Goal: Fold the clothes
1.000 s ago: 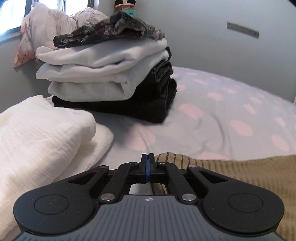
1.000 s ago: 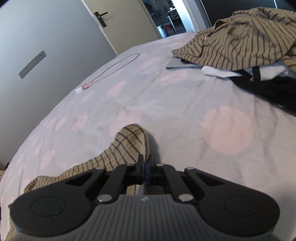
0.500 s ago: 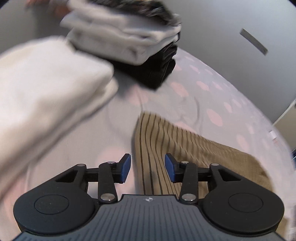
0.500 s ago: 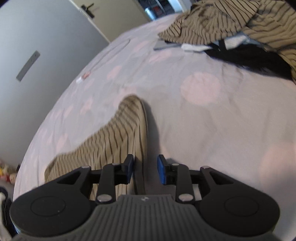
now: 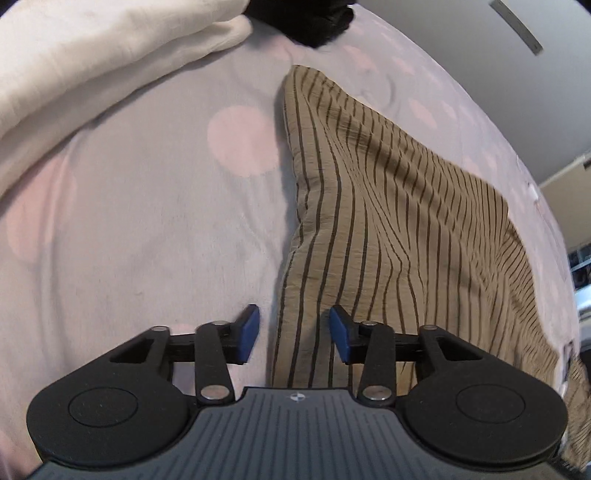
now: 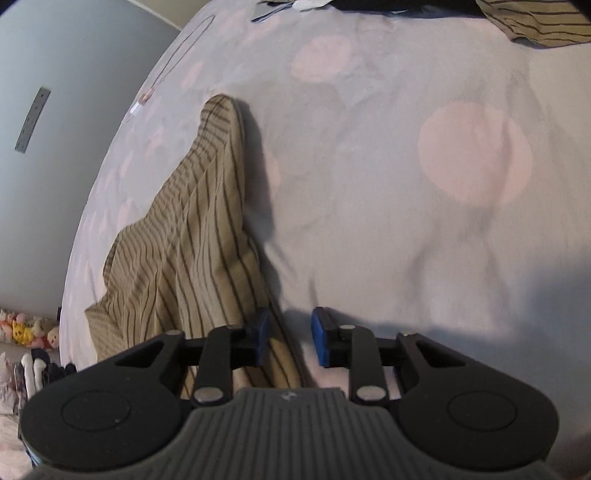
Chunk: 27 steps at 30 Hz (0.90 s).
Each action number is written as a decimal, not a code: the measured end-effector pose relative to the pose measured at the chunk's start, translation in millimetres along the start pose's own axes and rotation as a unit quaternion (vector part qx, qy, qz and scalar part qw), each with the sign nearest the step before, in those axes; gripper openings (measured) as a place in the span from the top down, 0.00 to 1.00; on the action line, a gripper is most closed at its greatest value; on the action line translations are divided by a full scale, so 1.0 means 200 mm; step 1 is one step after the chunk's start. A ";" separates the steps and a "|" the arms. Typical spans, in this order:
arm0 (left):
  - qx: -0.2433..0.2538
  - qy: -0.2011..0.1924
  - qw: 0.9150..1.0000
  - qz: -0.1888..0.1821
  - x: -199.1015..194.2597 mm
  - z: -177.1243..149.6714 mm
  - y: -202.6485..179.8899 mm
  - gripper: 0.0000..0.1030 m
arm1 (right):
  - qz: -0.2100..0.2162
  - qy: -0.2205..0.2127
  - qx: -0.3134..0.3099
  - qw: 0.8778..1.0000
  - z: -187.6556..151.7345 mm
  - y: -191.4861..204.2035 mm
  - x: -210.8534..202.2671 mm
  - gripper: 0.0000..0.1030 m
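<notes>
A tan garment with thin dark stripes (image 5: 388,206) lies folded on the bed's grey sheet with pink dots (image 5: 147,221). My left gripper (image 5: 294,334) is open and empty, raised above the garment's left edge. In the right wrist view the same garment (image 6: 195,236) lies at the left, and my right gripper (image 6: 289,338) is open and empty above its right edge, the left pad over the cloth.
A folded white cloth (image 5: 92,59) and a black folded item (image 5: 314,22) lie beyond the left gripper. More striped and dark clothes (image 6: 535,18) lie at the far end of the bed. A cable (image 6: 166,74) lies on the sheet. Grey wall behind.
Both grippers were shut on the striped garment's edges a second ago; they opened, let it go onto the bed and have lifted up and back.
</notes>
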<state>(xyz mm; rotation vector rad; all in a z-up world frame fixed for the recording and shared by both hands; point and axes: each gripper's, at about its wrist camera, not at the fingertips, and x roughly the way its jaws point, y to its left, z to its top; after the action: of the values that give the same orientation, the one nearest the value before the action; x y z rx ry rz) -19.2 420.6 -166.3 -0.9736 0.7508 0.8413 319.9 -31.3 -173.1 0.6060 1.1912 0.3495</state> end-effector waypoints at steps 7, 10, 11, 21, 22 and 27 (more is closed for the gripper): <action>0.027 -0.021 0.999 0.014 -0.05 -0.02 -0.01 0.98 | -0.007 -0.025 -0.044 0.999 -0.04 0.06 -0.04 0.99; 0.025 -0.035 0.998 0.051 -0.09 -0.02 0.01 0.99 | -0.041 -0.074 -0.025 0.996 -0.04 0.04 -0.13 1.00; 0.025 -0.034 0.997 0.057 -0.10 -0.02 0.01 0.99 | -0.052 -0.089 -0.019 0.995 -0.04 0.03 -0.16 1.00; -0.044 0.027 0.999 0.000 -0.15 -0.06 0.11 0.56 | -0.052 -0.032 0.008 0.998 -0.03 -0.04 -0.17 0.63; -0.054 0.045 0.997 -0.017 -0.15 -0.08 0.12 0.45 | -0.054 -0.019 0.005 0.998 -0.05 -0.04 -0.17 0.60; -0.024 0.104 0.994 -0.021 -0.13 -0.21 0.06 0.45 | -0.066 0.041 -0.051 0.996 -0.14 0.02 -0.17 0.57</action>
<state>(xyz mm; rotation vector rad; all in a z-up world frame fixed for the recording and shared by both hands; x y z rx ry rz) -48.2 378.7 -164.1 -1.1279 0.8872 0.7307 281.4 -39.9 -152.7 0.4251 1.2773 0.3244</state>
